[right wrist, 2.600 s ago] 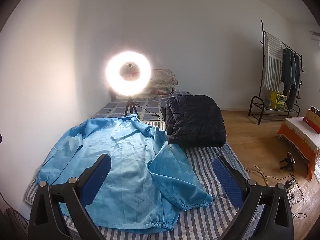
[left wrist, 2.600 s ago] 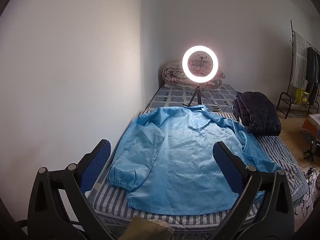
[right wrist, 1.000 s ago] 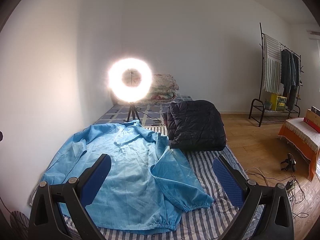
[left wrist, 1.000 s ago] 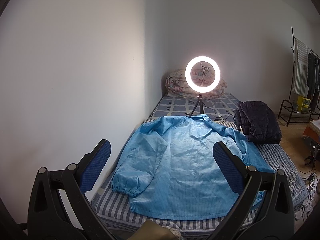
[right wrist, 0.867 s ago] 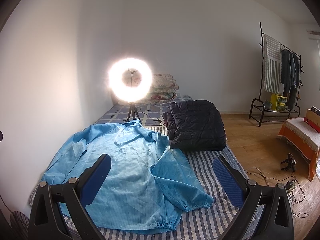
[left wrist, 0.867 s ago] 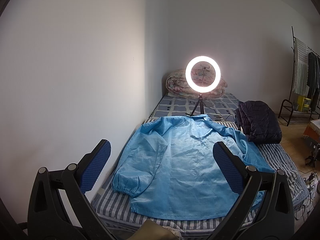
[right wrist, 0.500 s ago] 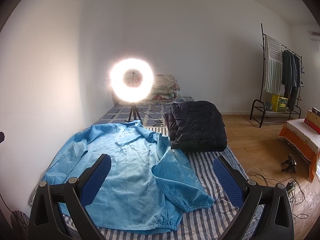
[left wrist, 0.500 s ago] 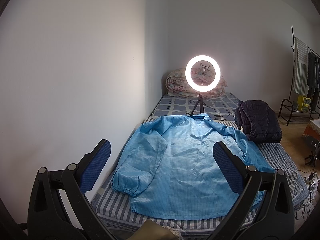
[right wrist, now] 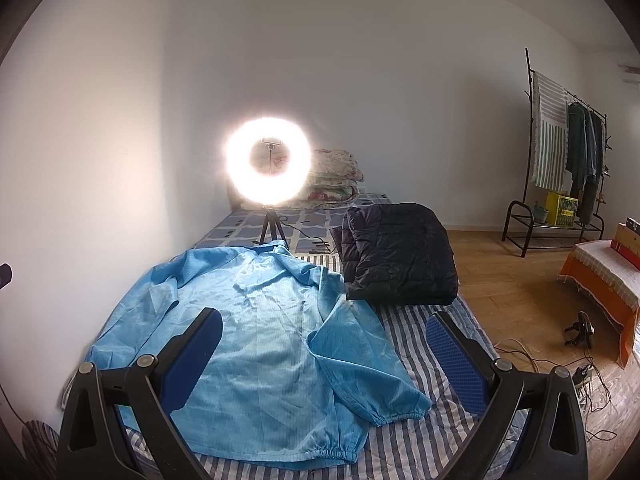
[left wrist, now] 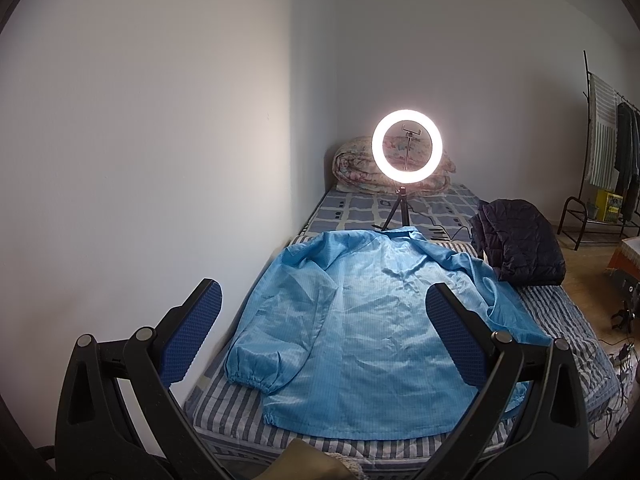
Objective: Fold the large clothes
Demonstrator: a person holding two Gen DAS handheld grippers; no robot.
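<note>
My left gripper (left wrist: 320, 320) and right gripper (right wrist: 324, 356) gape empty above the light-blue shiny jacket (left wrist: 372, 332), seemingly back-up, spread across the striped mattress's (right wrist: 420, 344) near end.

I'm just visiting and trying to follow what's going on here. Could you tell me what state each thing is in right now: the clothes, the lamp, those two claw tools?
Blue jacket: spread flat on the striped bed, unfolded.
Dark puffer jacket: folded, lying beside the blue one.
Ring light: switched on, upright on its tripod.
Left gripper: open, holding nothing.
Right gripper: open, holding nothing.
Clothes rack: garments hanging on it.
</note>
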